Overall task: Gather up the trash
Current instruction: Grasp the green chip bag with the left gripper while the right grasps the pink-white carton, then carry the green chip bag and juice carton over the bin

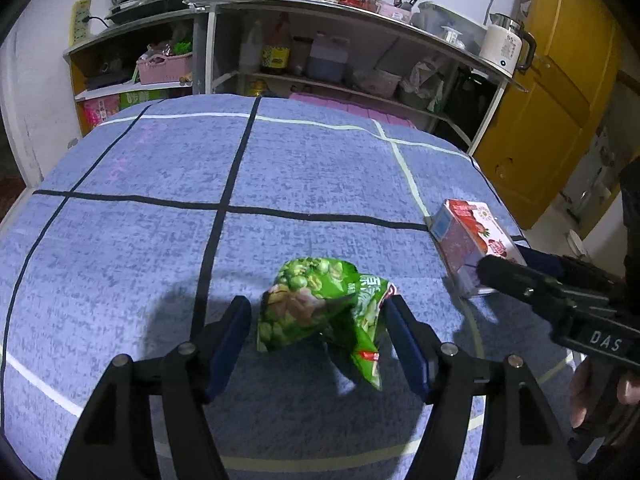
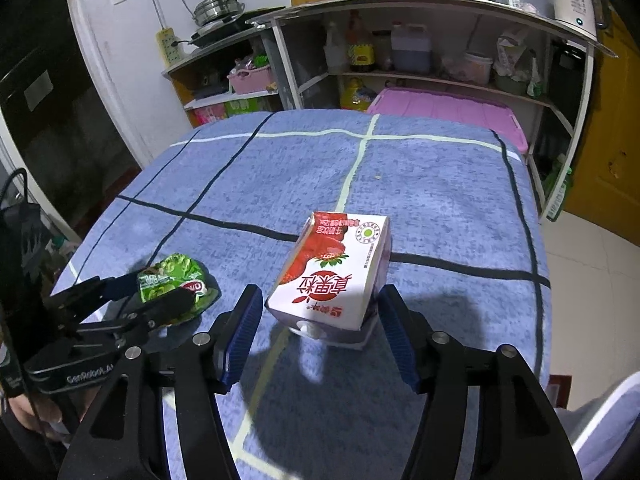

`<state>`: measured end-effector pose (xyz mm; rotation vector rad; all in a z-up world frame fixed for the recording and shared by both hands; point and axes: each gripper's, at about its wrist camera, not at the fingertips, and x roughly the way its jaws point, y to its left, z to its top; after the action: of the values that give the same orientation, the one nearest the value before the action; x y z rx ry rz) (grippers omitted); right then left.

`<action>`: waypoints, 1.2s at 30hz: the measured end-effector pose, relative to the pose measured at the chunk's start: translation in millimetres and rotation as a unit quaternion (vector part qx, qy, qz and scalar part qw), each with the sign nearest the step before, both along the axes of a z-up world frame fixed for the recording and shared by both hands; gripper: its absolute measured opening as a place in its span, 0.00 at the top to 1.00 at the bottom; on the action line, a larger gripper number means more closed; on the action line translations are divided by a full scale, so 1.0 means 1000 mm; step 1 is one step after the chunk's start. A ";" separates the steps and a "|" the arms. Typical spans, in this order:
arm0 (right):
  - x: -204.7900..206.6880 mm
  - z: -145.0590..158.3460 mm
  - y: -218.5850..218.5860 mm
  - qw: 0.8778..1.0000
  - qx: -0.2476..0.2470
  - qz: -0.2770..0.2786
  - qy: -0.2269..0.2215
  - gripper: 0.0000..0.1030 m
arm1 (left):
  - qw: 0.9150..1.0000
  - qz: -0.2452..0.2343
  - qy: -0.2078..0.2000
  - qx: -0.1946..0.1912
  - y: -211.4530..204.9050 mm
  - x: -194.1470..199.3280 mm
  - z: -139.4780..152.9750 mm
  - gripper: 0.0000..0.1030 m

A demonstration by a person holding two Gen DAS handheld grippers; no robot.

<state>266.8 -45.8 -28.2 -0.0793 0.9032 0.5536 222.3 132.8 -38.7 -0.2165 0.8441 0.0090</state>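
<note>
Near the tabletop's [image 1: 120, 160] front edge, open left gripper [image 1: 318, 310] straddles a crumpled green snack bag [image 1: 308, 308], probably light and slippery, best pinched mid-crease; open right gripper [image 2: 320, 308] flanks a stiff strawberry milk carton [image 2: 332, 268], best squeezed across its flat sides.

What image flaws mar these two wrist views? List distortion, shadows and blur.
Left wrist view: fisheye bends the blue checked tablecloth lines; gripper shadow falls left of the crumpled green snack bag, which is slightly soft. Right wrist view: dark vignetted corners; the red-and-white strawberry drink carton is sharp, shadow below it.
</note>
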 end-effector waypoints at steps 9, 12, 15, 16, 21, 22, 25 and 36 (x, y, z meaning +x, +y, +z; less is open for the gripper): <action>0.007 -0.009 0.007 1.000 -0.020 -0.003 0.000 0.40 | 1.000 -0.013 -0.003 0.009 -0.007 0.002 0.001 0.52; 0.007 -0.007 0.006 1.000 -0.015 0.000 -0.001 0.40 | 1.000 -0.016 -0.005 0.007 -0.009 0.001 0.002 0.58; 0.005 -0.006 0.003 1.000 -0.010 -0.001 -0.002 0.40 | 1.000 -0.014 -0.009 0.009 -0.011 -0.001 0.004 0.61; 0.003 -0.005 0.002 1.000 -0.009 -0.001 -0.003 0.41 | 1.000 -0.013 -0.010 0.009 -0.011 -0.003 0.005 0.61; -0.004 0.000 -0.003 1.000 -0.001 0.001 -0.004 0.41 | 1.000 -0.005 -0.017 0.003 -0.012 -0.015 0.010 0.64; -0.008 0.002 -0.005 1.000 0.001 0.001 -0.006 0.41 | 1.000 -0.004 -0.019 0.003 -0.012 -0.018 0.012 0.64; -0.017 0.007 -0.011 1.000 0.008 0.002 -0.009 0.41 | 1.000 -0.002 -0.026 0.001 -0.017 -0.028 0.017 0.64; -0.070 0.031 -0.053 0.999 0.037 0.000 -0.024 0.41 | 0.999 -0.012 -0.052 0.003 -0.055 -0.077 0.041 0.65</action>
<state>196.4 -98.6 2.8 -0.0257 0.8342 0.5821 145.1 77.6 2.1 -0.1996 0.7421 -0.0227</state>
